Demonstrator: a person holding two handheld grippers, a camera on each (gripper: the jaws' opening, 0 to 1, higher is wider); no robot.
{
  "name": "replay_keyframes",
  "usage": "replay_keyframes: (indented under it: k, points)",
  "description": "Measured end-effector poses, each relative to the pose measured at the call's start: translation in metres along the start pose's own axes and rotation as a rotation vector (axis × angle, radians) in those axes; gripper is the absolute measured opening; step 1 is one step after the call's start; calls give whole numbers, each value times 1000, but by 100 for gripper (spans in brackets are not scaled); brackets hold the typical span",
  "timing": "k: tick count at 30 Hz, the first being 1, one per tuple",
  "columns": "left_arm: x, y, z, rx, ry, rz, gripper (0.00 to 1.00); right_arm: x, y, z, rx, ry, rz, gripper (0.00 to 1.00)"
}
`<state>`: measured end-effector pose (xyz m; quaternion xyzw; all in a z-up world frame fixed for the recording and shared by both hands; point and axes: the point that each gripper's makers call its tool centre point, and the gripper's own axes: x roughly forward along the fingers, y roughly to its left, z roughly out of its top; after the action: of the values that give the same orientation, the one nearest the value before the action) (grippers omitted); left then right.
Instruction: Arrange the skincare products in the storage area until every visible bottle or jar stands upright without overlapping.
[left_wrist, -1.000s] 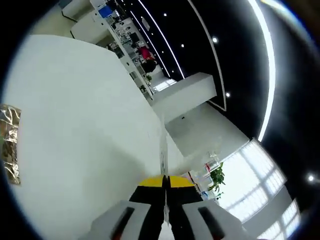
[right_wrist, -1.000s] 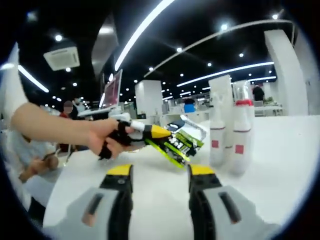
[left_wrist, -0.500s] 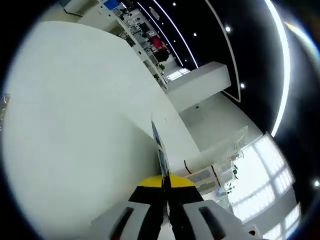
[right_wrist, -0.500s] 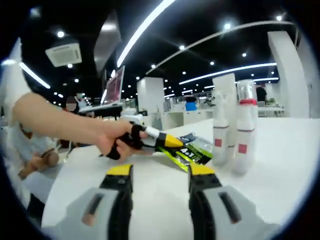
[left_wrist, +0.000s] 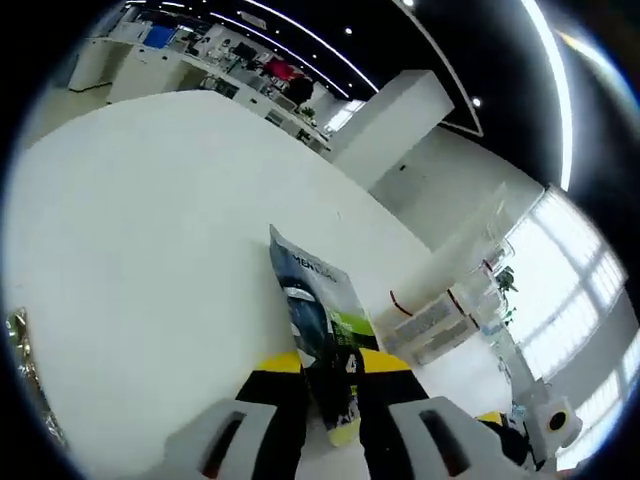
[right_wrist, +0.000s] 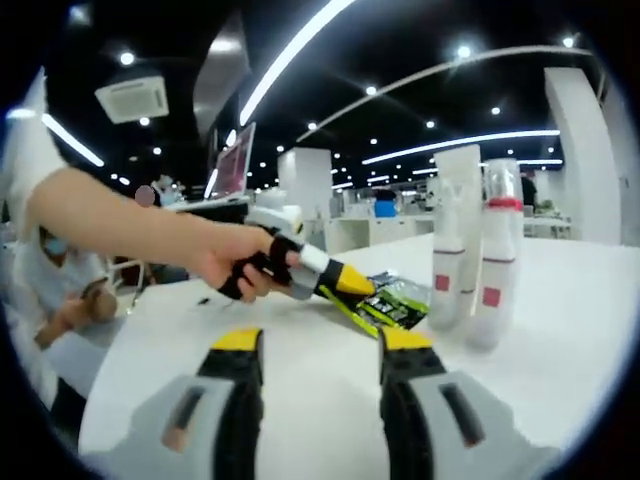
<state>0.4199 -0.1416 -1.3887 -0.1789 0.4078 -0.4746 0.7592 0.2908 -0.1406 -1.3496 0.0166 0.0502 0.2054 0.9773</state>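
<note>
While the left gripper (left_wrist: 330, 395) holds its jaws pinched on a dark-and-green sachet (left_wrist: 322, 335), the packet's printed face now shows between them; half a second ago it stood edge-on as a thin line above the yellow tips. So the hand has rolled or the sachet has swung flatter toward the white desk (left_wrist: 150, 230).

Left of the jaws, low down: a scrap of crinkled foil (left_wrist: 22, 350) at the desk's edge. Ahead of the jaws: bare desk. Right of the jaws: clear racks, too blurred to read.

Right gripper view, left to right:
- a person's hand (right_wrist: 240, 265) carrying the left gripper (right_wrist: 345, 285), left of and ahead of this view's jaws;
- the sachet (right_wrist: 395, 300) pinched in it, lower than a second ago, apparently at or just above the desk (right_wrist: 600, 300); contact cannot be told;
- two white bottles (right_wrist: 455, 240), one with a red-banded clear cap (right_wrist: 500, 260), upright and close together, ahead and right of the jaws.

The right gripper (right_wrist: 312, 345) hangs wide open, holding nothing, short of all of this.

Judgement: the sachet is being laid down near the bottles, which already stand. Risk: it slides against their bases and overlaps.
</note>
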Motion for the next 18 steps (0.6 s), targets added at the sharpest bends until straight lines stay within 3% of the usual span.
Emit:
replay_keyframes:
  k: [5, 11, 15, 18]
  points:
    - [-1, -1, -6, 186, 70, 43, 28, 0, 0, 0, 3, -1, 0, 44]
    - [-3, 2, -1, 276, 86, 102, 50, 1, 1, 0, -1, 3, 0, 44]
    - [-4, -3, -9, 402, 137, 73, 52, 1, 1, -1, -5, 6, -2, 44]
    - [-5, -4, -10, 411, 139, 79, 56, 1, 1, -1, -7, 8, -2, 44]
